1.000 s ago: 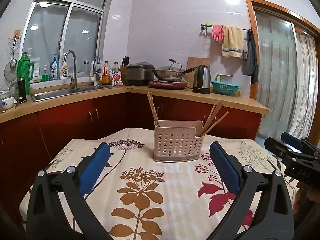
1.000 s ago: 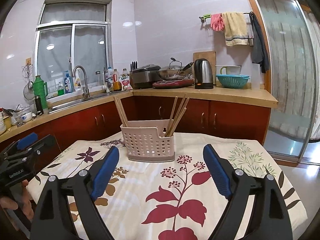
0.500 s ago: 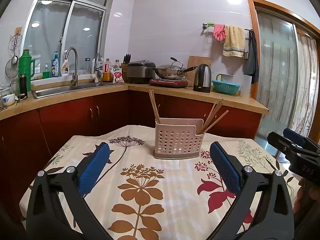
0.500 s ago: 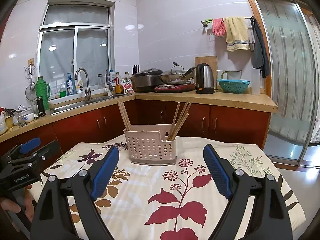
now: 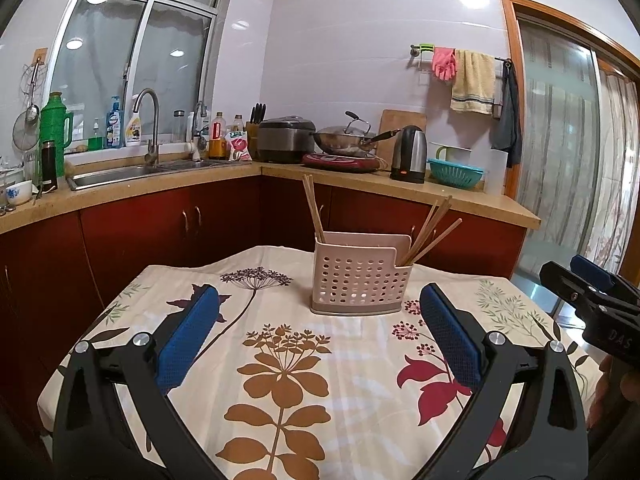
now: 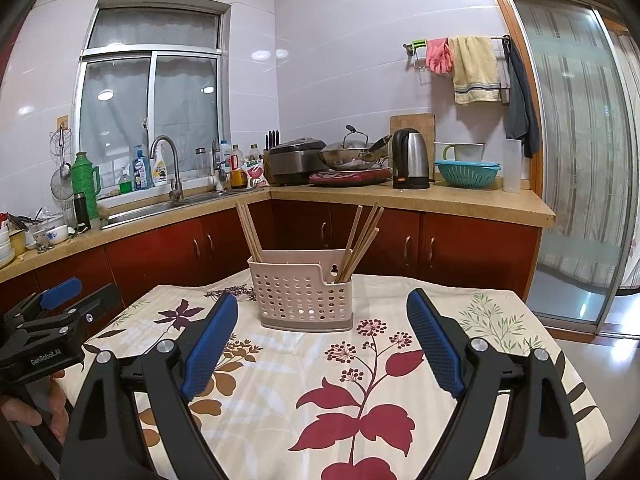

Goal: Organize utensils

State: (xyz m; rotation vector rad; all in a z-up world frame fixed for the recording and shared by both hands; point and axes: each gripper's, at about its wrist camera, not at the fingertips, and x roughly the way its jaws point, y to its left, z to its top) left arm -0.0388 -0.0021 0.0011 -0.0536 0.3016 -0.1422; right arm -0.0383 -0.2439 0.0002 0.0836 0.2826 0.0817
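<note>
A small kitchen table covered with a flowered tablecloth (image 5: 288,384) stands in front of an L-shaped counter. Near the table's far edge sits a pale perforated plastic utensil caddy (image 5: 360,280). Wooden chopsticks stand in it in two groups: the left-end chopsticks (image 5: 313,208) lean slightly left, and the right-end chopsticks (image 5: 430,230), a looser bunch, fan out up and to the right from the lower side compartment.

Both handheld tools hover above the near half of the table, each with its blue-padded fingers spread wide and nothing between them. The left gripper (image 5: 318,340) faces the caddy almost head-on, the caddy a little right of its centre line. The right gripper (image 6: 322,344) also faces it, with the caddy a little left of its centre line. Each is well short of the caddy, and neither looks clearly nearer.

The chopsticks' long axes run steeply upward, so reaching them probably means rising to the protruding shafts and closing across them; the right bunch looks the natural pick for the right hand's tool.

The cloth between grippers and caddy is bare. Behind, well apart, the counter holds a sink (image 5: 132,172), rice cooker (image 5: 285,139), wok (image 5: 345,140), electric kettle (image 5: 409,154) and teal colander (image 5: 455,171).
</note>
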